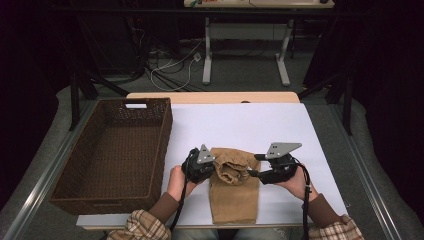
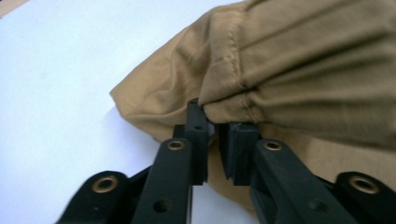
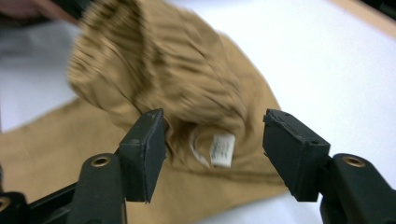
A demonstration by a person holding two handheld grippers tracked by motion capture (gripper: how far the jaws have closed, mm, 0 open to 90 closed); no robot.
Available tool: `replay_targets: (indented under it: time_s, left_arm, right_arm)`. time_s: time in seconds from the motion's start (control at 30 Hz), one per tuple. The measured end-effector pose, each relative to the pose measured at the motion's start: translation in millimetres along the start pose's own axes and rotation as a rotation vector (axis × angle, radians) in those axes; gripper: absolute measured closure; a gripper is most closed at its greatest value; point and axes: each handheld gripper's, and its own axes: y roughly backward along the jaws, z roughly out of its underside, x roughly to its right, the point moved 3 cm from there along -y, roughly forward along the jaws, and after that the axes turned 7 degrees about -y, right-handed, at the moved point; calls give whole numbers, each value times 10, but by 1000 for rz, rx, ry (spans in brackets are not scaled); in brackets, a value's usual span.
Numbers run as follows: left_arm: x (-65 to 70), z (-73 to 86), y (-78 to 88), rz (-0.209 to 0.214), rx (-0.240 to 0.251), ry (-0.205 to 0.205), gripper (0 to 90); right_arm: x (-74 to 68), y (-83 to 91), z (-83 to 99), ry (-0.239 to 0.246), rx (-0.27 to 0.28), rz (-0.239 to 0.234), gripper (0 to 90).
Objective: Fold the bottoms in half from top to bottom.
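Tan cloth (image 3: 159, 70) blurred, its label (image 3: 222, 149) unreadable

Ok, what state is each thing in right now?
Tan garment: flat on the table, far end rolled into a bunch.
Left tongs: shut on the garment's seam.
Right tongs: open, pads off the cloth.
Wicker basket: upright, empty.
White label: exposed.

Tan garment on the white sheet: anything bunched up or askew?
Yes. The tan garment lies flat near the table edge, but its far end is rolled into a loose, uneven bundle between the claws, with a white label exposed.
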Motion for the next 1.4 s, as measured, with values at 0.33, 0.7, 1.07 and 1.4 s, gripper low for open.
replay_targets:
  time_s: [0.33, 0.7, 1.07, 1.4]
  left_arm:
    - [58, 83, 68, -21, -119, 28, 588]
    - [90, 190, 246, -104, -189, 73, 437]
    - [18, 181, 416, -189, -127, 112, 404]
    - [-94, 141, 297, -70, -6, 234, 357]
  right_arm:
    - [145, -369, 296, -78, -181, 91, 407]
    - [187, -396, 327, -101, -207, 126, 429]
    - [216, -358, 303, -117, -187, 146, 444]
    - [164, -425, 273, -152, -186, 127, 443]
